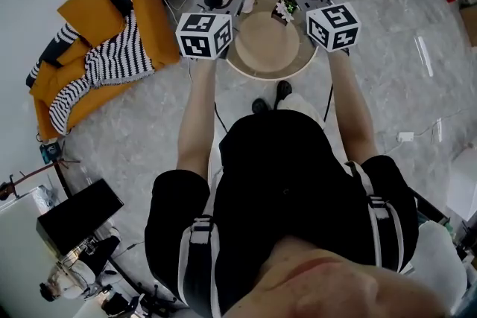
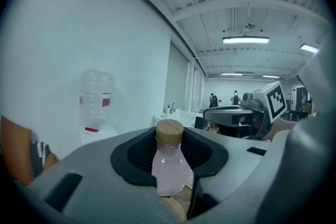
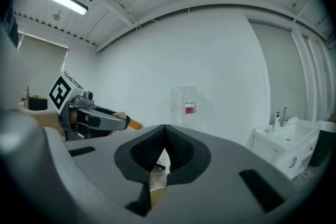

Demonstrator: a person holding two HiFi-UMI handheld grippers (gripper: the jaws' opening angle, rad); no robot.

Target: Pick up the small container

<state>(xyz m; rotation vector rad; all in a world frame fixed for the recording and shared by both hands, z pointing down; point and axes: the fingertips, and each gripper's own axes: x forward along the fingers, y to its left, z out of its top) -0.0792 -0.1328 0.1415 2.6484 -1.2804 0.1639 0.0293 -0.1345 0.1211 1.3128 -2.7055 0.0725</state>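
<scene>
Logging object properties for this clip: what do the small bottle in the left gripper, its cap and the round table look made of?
The small bottle: translucent pale-pink body, glass or plastic; the look cannot settle which. Its cap: matte tan with faint grain, probably wood or cork. The round table: matte tan top with a paler rim, likely wood or laminate.
</scene>
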